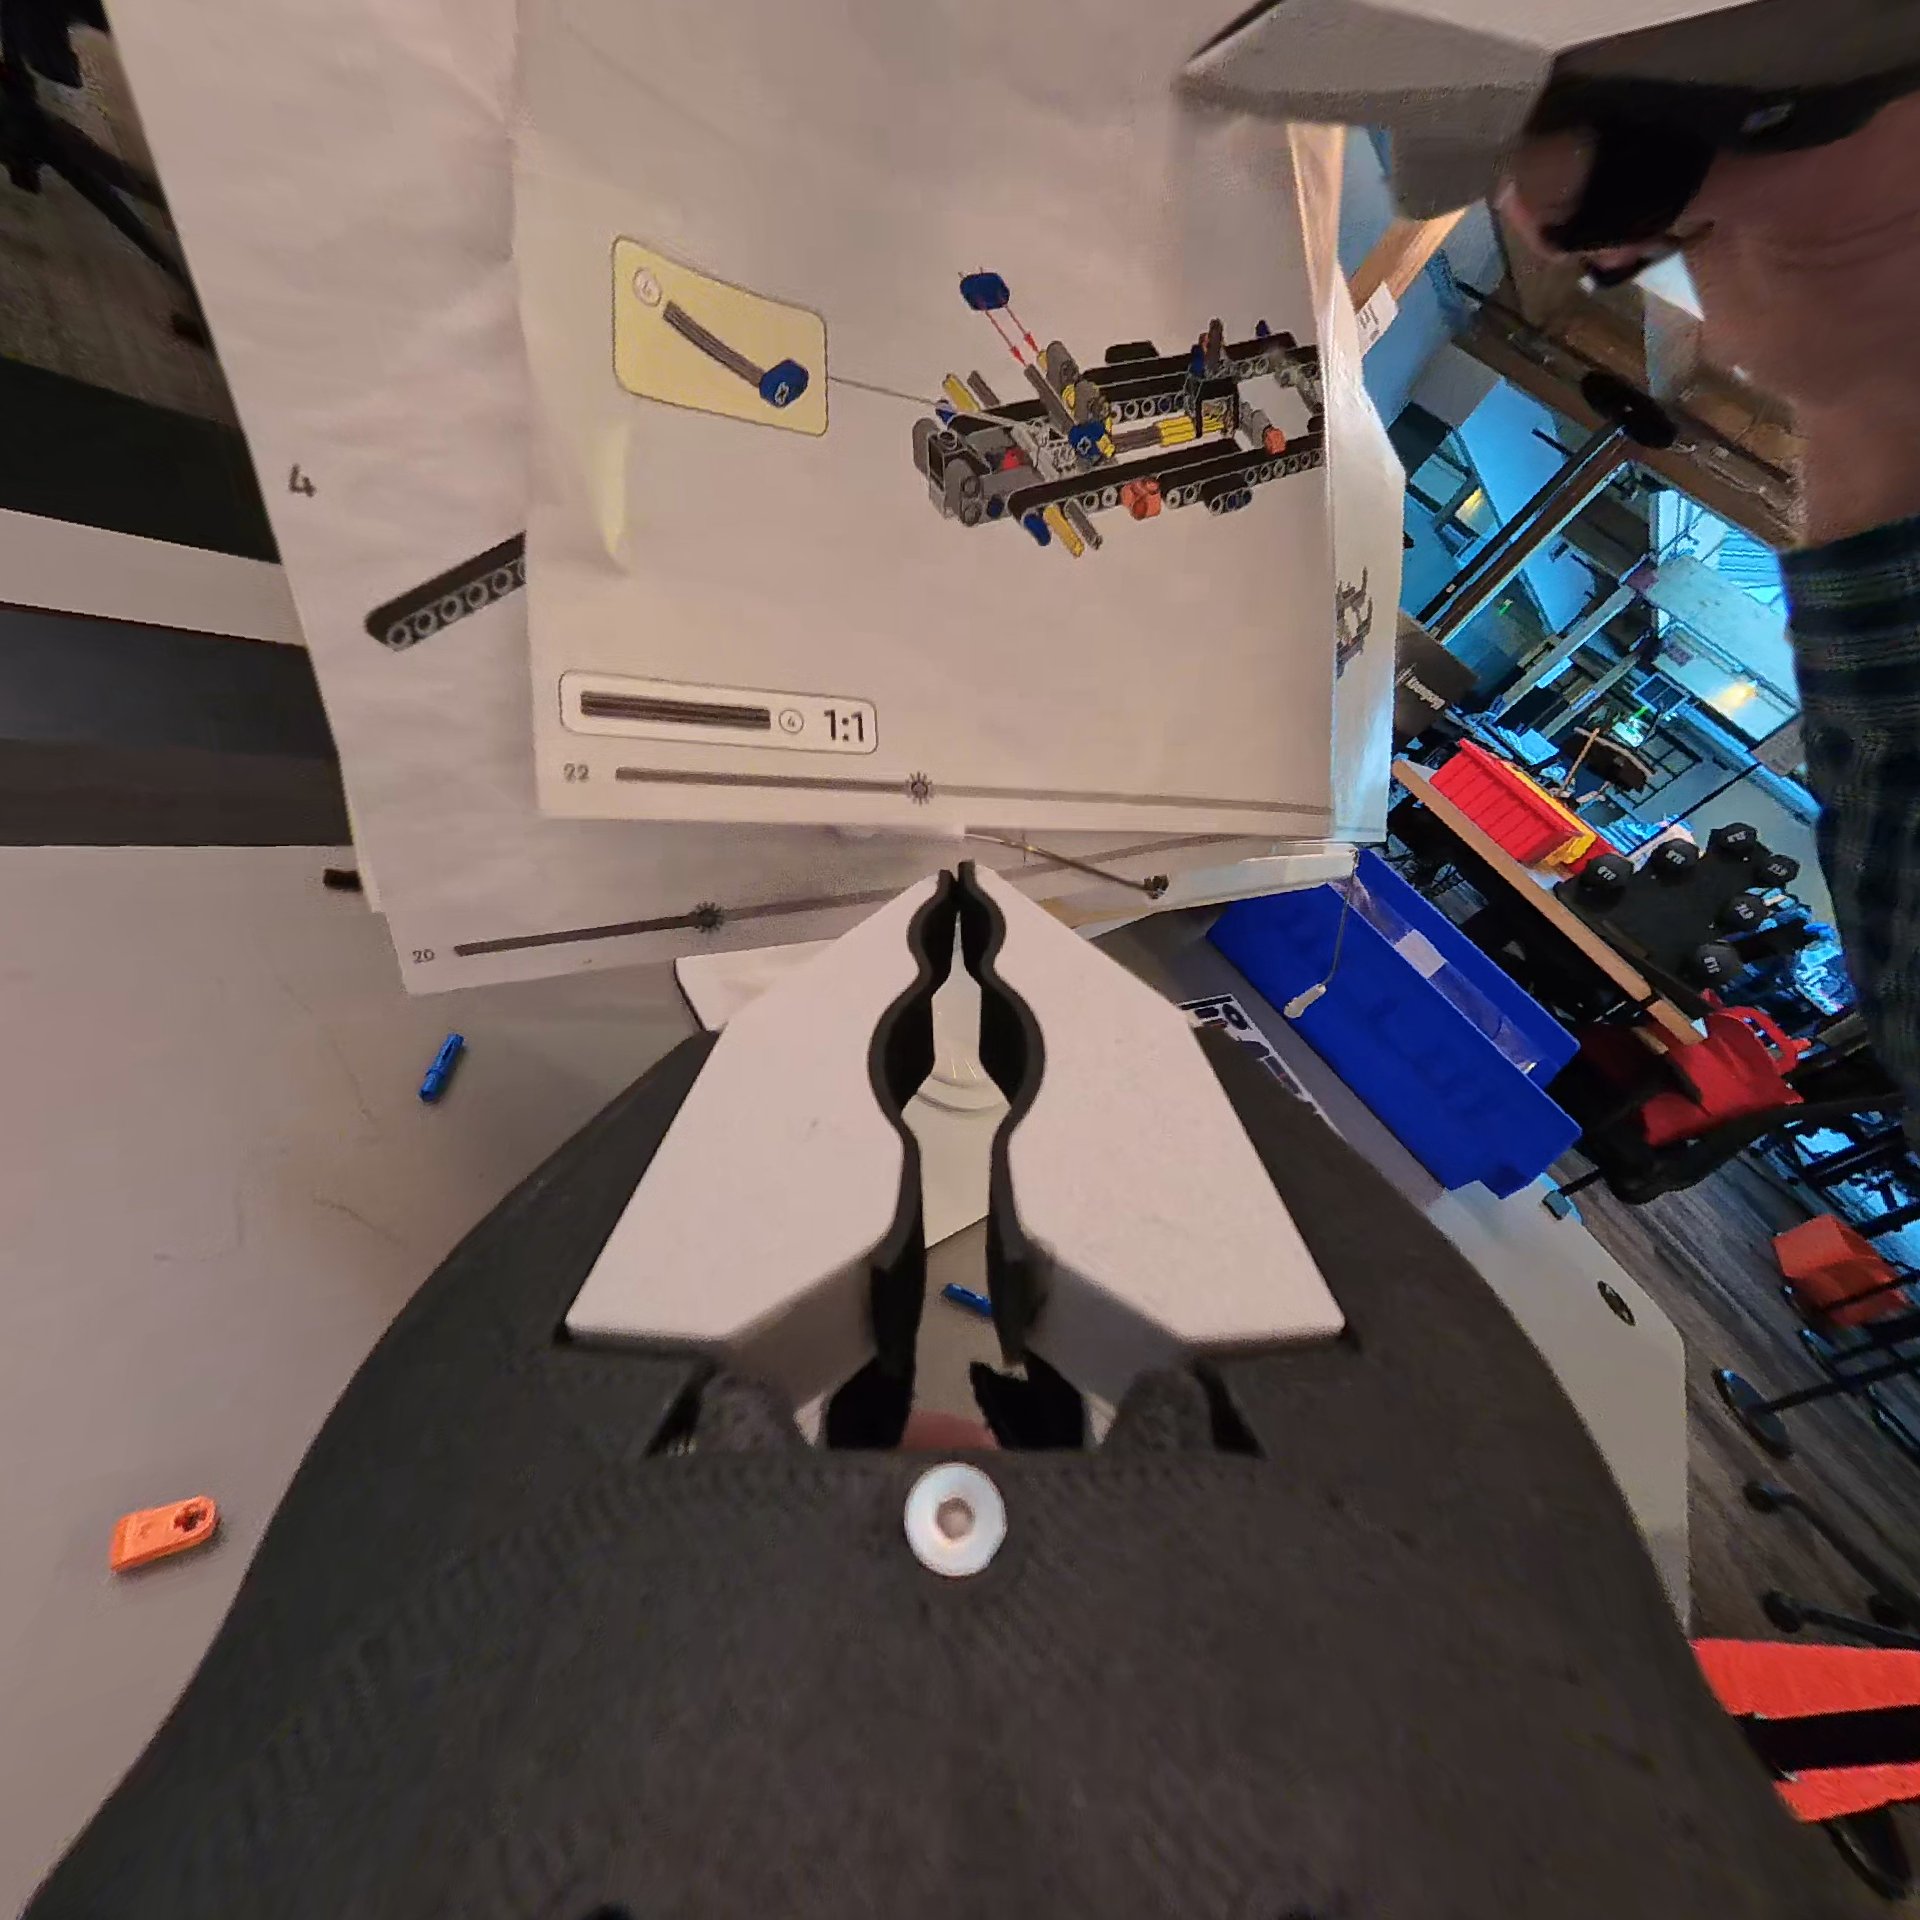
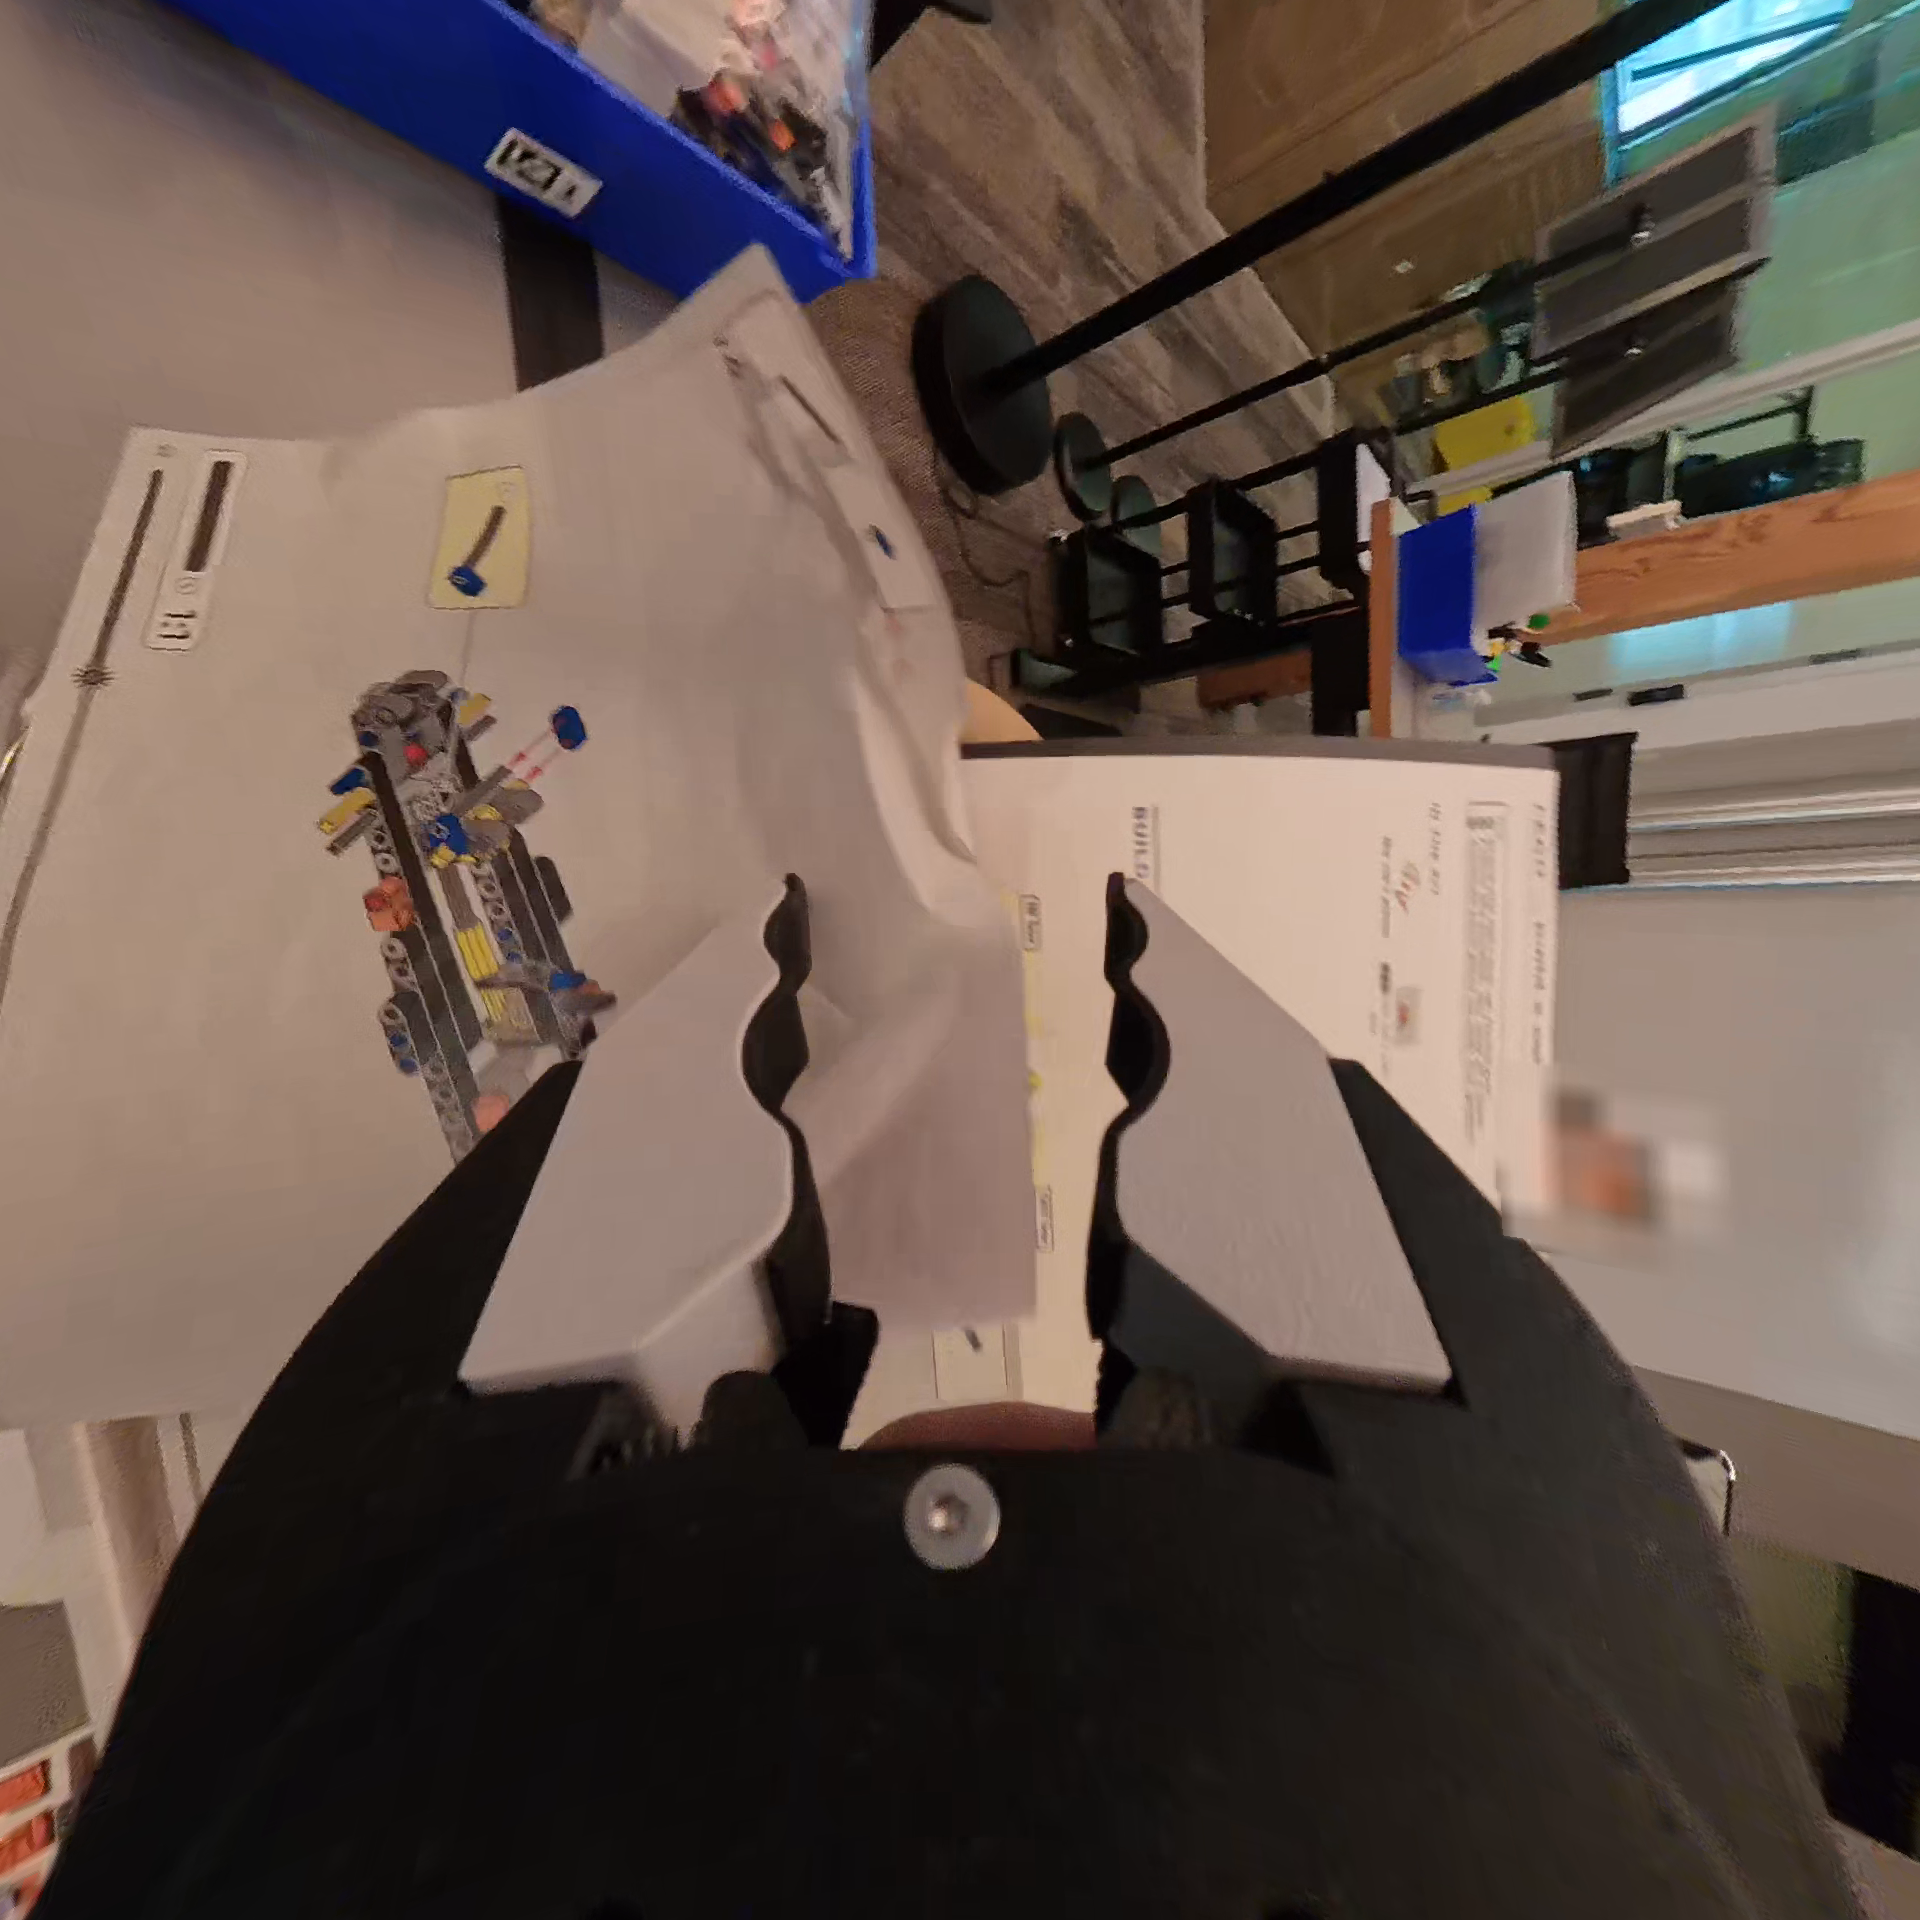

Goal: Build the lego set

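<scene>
Left wrist view: left gripper point(image 1: 958, 883) pinched closed on instruction booklet point(image 1: 935, 582) lower edge, right gripper point(image 2: 954, 894) jaws apart around a lifted page point(image 2: 914, 1091); page-turning step, next flatten it.

1. A white table point(image 1: 156, 1195) is carrying loose pieces: a blue pin point(image 1: 441, 1066) is lying left of the left gripper point(image 1: 957, 883), and an orange piece point(image 1: 164, 1531) is lying lower left.
2. A blue bin point(image 1: 1392, 1018) is sitting to its right.
</scene>
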A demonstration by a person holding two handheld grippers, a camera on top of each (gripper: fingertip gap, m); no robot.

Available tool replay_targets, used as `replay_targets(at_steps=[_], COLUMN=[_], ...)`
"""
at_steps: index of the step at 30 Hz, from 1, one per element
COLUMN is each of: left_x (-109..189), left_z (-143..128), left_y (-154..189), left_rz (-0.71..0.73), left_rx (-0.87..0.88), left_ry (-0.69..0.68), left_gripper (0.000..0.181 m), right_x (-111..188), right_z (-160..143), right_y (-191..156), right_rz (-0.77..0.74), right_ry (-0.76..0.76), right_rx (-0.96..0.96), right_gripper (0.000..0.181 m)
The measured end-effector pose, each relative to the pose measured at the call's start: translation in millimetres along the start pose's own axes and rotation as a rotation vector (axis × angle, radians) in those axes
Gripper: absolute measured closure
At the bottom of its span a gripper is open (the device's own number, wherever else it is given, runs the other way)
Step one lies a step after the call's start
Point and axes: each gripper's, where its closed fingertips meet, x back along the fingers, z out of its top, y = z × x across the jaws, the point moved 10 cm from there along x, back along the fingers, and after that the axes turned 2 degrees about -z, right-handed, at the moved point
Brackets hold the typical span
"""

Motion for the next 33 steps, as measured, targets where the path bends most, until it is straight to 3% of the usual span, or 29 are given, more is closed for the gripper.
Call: replay_targets(at_steps=[7, 13, 22, 26, 31, 33], left_x=[25, 51, 50, 41, 19, 11], left_z=[11, 27, 23, 14, -1, 3], left_y=[-11, -15, -18, -24, -30, -30], left_rz=[0.019, 0.063, 0.079, 0.029, -0.038, -0.084], left_rx=[-0.024, -0.060, -0.094, -0.036, -0.001, -0.001], left_ry=[0.000, 0.031, -0.010, -0.037, -0.097, -0.071], left_gripper=[0.179, 0.173, 0.170, 0.154, 0.131, 0.134], right_x=[53, 56, 86, 76, 50, 45], right_z=[-4, -15, -62, -76, -72, -68], right_y=[-4, -33, -46, -68, -90, -92], right_rz=[0.006, 0.095, 0.152, 0.260, 0.320, 0.326], right_ry=[0.075, 0.042, 0.060, 0.015, 0.010, 0.046], right_rx=[-0.064, -0.036, -0.178, -0.157, -0.137, -0.150], right_gripper=[0.138, 0.139, 0.148, 0.148, 0.148, 0.148])
